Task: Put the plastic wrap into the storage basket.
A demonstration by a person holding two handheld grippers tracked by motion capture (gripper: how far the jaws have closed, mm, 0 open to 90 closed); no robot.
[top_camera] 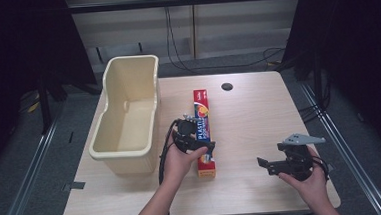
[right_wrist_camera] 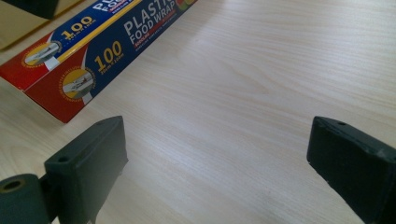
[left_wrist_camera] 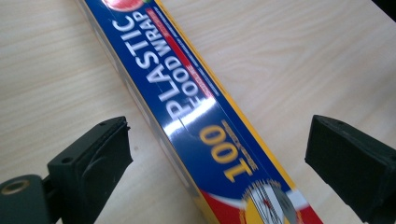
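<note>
A long box of plastic food wrap (top_camera: 202,118), red, blue and yellow, lies flat on the wooden table, running front to back near the middle. My left gripper (top_camera: 199,142) hovers over its near half, open, with one jaw on each side of the box (left_wrist_camera: 205,116) and a gap to both. My right gripper (top_camera: 268,164) is open near the front right of the table, a good way right of the box, with bare wood between its jaws. The right gripper view shows the near end of the box (right_wrist_camera: 79,56) at upper left.
A cream plastic tub (top_camera: 128,109) stands on the left part of the table, close beside the box. A small dark round hole (top_camera: 227,86) sits in the tabletop at the back. Cables trail on the floor behind the table (top_camera: 258,108).
</note>
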